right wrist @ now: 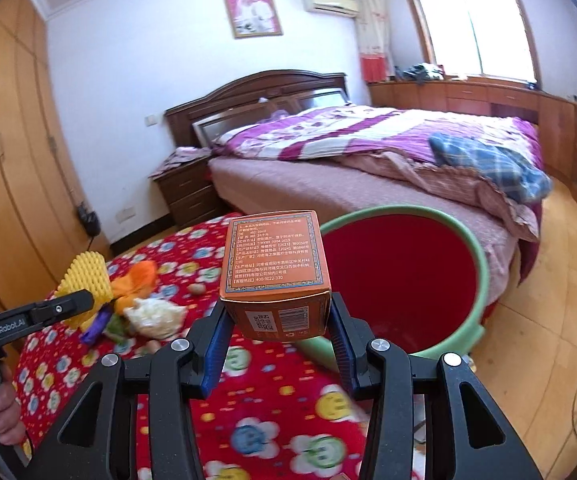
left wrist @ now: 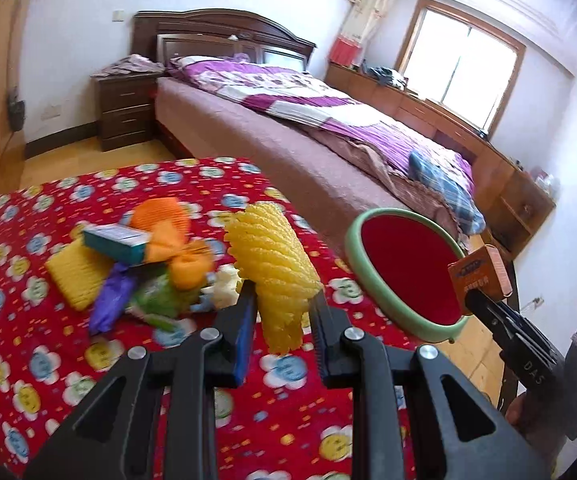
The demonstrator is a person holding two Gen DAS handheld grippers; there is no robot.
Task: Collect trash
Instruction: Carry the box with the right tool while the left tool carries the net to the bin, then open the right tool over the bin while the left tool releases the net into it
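A: Left wrist view: the left claw (left wrist: 282, 304) is closed on a yellow foam net (left wrist: 274, 256), pinching its lower half so the rest stands up above the pads. The bin (left wrist: 372, 296), red inside with a green rim, sits just beyond the edge of the surface (left wrist: 28, 360).

B: And the right claw (right wrist: 278, 320) is clamped on an orange box (right wrist: 276, 276), one pad on each side, with the box right in front of the bin's mouth.

A: To do this well, I'd carry each piece fully over the opening before letting go. The net is light and springy, so it could cling to a pad or bounce off the rim.

B: The box is stiff; it should drop cleanly once it is past the rim.

A: Pose: both claws tilt downward, side by side, the left over the surface and the right nearer the bin.

B: More trash (left wrist: 140, 276) lies heaped on the surface: an orange net, a teal box, wrappers.
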